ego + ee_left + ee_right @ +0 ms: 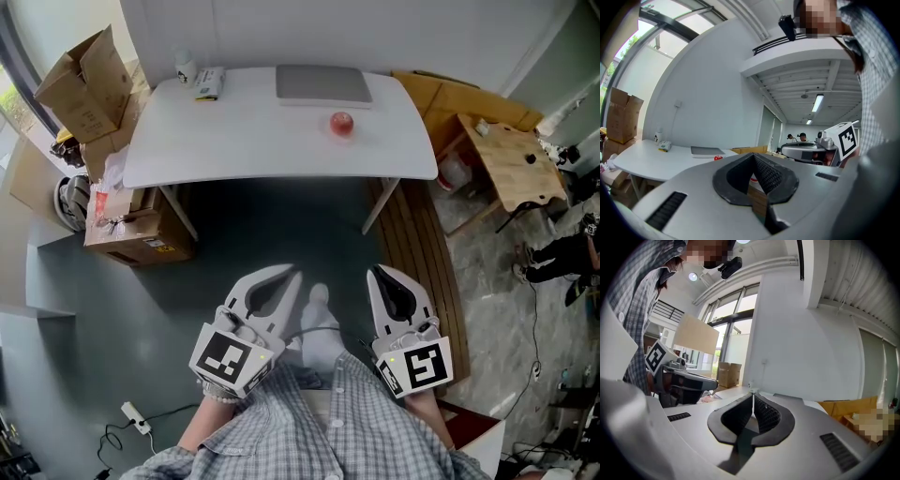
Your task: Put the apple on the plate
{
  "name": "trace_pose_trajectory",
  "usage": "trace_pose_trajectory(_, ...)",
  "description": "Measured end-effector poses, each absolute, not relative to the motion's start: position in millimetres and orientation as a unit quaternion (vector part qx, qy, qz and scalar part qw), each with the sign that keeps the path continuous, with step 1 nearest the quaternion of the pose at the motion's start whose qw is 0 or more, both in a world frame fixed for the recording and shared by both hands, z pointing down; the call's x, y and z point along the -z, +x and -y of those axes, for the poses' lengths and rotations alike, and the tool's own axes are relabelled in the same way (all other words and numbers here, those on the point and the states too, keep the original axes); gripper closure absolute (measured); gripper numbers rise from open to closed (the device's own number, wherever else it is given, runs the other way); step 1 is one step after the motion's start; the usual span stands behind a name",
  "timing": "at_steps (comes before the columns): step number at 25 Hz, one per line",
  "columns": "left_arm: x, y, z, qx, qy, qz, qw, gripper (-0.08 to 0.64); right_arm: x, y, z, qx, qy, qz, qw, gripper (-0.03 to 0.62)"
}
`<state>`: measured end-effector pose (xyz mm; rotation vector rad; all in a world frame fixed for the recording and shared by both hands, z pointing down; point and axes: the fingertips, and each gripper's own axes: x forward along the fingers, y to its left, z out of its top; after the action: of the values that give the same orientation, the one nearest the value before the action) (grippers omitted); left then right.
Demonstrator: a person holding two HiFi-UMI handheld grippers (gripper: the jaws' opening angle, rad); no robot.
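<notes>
The person is standing well back from the table and holding both tools low in front of a checked shirt (309, 431), most likely because the reach has not begun. The left gripper (291, 273) is sitting fully closed, with nothing between its ribbed pads (768, 176). The right gripper (379, 271) is likewise pressing its jaws together on nothing. Both are pointing roughly level toward the table, side by side, with a socked foot (319, 323) between them.

Farther off, the white table (253, 141) is carrying the apple (341, 123) on its right part, toward the far side. The apple is lying apart from everything, near the right end of a flat grey slab (323, 84) that is resting at the far edge. No round plate is showing, so the slab may be serving as one. A small bottle (186, 67) and a packet (210, 82) are sitting at the far left corner, clear of any likely path. The right gripper is facing the apple's side, so it seems the natural one to open and go.
</notes>
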<state>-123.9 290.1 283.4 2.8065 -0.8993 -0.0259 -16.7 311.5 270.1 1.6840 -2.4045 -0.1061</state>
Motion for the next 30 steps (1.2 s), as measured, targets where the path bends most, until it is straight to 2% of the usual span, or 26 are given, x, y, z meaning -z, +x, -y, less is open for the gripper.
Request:
trace_pose_trajectory(19, -287.8, -139.5, -248.8, -0.005, 0.93, 0.356, 0.09, 0.551, -282.8, -37.3, -260.5, 0.022, 0.52, 0.848, 0.094, 0.566)
trace_pose_trajectory(30, -285.0, -109.5, -201.4, -0.004, 0.93, 0.357, 0.091, 0.551, -284.8, 1.7, -209.4, 0.025, 0.526, 0.844, 0.097, 0.566)
